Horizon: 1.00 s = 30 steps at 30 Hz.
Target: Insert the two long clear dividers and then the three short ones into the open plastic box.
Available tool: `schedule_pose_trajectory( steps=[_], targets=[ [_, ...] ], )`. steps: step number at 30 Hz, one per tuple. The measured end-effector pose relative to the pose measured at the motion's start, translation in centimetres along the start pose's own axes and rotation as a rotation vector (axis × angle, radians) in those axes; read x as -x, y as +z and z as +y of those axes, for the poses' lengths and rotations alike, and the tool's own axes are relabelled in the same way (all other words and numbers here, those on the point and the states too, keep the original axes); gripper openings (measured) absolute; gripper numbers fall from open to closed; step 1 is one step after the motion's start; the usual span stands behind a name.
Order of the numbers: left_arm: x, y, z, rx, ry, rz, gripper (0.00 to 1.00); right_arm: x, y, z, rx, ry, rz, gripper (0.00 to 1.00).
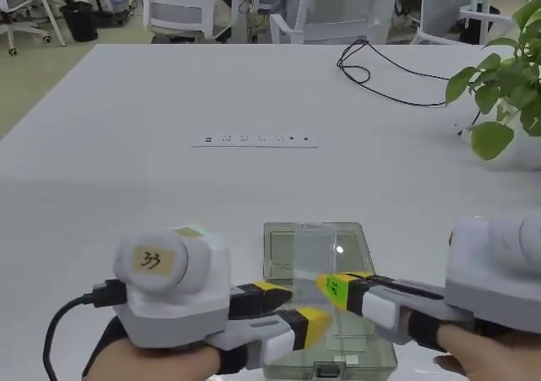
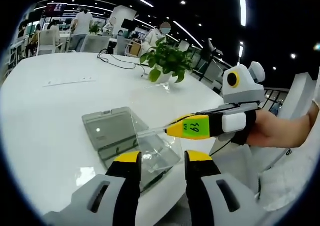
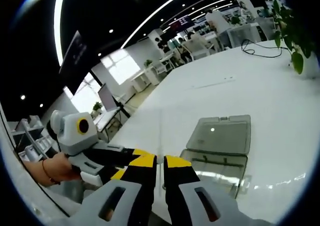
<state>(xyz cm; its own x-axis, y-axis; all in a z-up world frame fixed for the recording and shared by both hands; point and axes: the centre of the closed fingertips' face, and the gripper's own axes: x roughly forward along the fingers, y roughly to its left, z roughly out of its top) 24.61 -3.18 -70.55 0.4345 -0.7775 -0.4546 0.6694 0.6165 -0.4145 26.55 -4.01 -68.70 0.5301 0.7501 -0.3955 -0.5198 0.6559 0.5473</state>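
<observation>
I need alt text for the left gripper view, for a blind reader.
The right gripper, seen at the right, holds a clear divider over the open plastic box on a white table. The left gripper has its yellow-tipped jaws apart below, empty; a potted plant stands behind.

Clear box (image 1: 317,254), yellow-tipped fingers (image 2: 127,158), white table (image 1: 254,85).

"33", handwritten on a pale yellow sticker (image 1: 152,261) atop the left gripper (image 1: 296,303), left of the plastic box (image 1: 292,246).

"39" on a green sticker (image 2: 192,129) on the right gripper (image 2: 172,131), on its yellow jaws above the box; second digit uncertain.

White strip (image 1: 254,140) on the tabletop (image 1: 169,195) beyond the box: print too small to read.
</observation>
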Motion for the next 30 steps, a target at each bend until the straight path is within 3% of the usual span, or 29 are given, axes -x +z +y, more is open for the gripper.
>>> schedule_pose_trajectory(
  steps=[6, 10, 13, 22, 30],
  targets=[
    [0.0, -0.3, 0.0, -0.015, -0.010, 0.009, 0.34, 0.0, 0.1, 0.0, -0.011, 0.004, 0.016, 0.07],
    [0.2, -0.7, 0.3, -0.038, -0.015, 0.017, 0.41, 0.3, 0.6, -0.6, -0.027, -0.007, 0.013, 0.07],
    [0.5, -1.1, 0.5, -0.057, -0.026, 0.024, 0.43, 0.5, 0.8, -1.4, -0.045, -0.031, 0.025, 0.07],
    [1.5, -2.1, 1.6, -0.142, -0.041, 0.044, 0.59, 1.1, 0.9, -4.7, -0.118, -0.133, 0.107, 0.07],
    [1.8, -3.7, 2.1, -0.234, -0.074, 0.095, 0.77, 1.4, -0.5, -6.4, -0.187, -0.238, 0.228, 0.07]
  ],
)
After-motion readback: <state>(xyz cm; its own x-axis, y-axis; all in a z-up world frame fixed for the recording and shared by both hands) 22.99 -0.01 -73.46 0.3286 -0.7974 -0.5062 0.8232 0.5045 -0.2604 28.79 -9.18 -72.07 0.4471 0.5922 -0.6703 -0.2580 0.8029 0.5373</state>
